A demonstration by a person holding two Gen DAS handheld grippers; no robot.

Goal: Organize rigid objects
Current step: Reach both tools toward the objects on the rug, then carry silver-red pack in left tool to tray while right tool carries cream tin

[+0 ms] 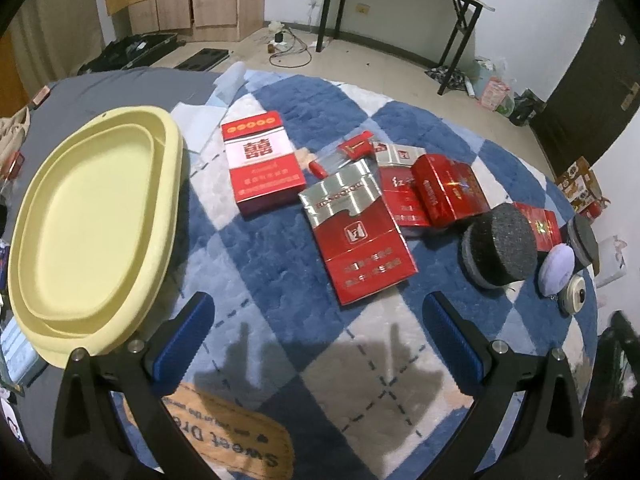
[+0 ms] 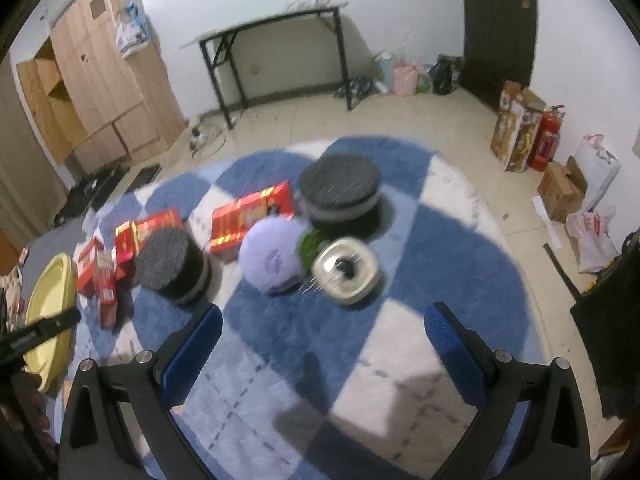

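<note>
**Both grippers empty above blue-and-white rug; objects scattered, basin empty**

The left gripper (image 1: 318,336) is seen over the plush blue-and-white diamond-patterned rug (image 1: 280,264), its blue-padded jaws spread wide with nothing between them. The right gripper (image 2: 322,344) is likewise held with jaws spread apart and empty; its view is somewhat motion-blurred.

The pale yellow oval plastic basin (image 1: 92,216) is located at the left edge of the rug, with nothing seen inside it. To its right a red-and-white flat cigarette carton (image 1: 260,162) lies alone. A silver-and-red cigarette pack (image 1: 356,232) lies nearer the left gripper, its far corner touching a cluster of further red cigarette packs (image 1: 436,192). A small red cylindrical item (image 1: 320,170) is noted behind the silver pack; its type cannot be told.

To the right of the cluster, a dark grey round sponge-topped puck (image 1: 496,246) stands upright. In the right wrist view a second, larger grey round puck (image 2: 340,188) is recorded farther back, beside a glossy red box (image 2: 252,220). A lilac fluffy round puff (image 2: 274,260) lies between the two pucks, touching a cream rounded-square tape-measure-like case (image 2: 346,272); a green item is partly hidden between them.
</note>
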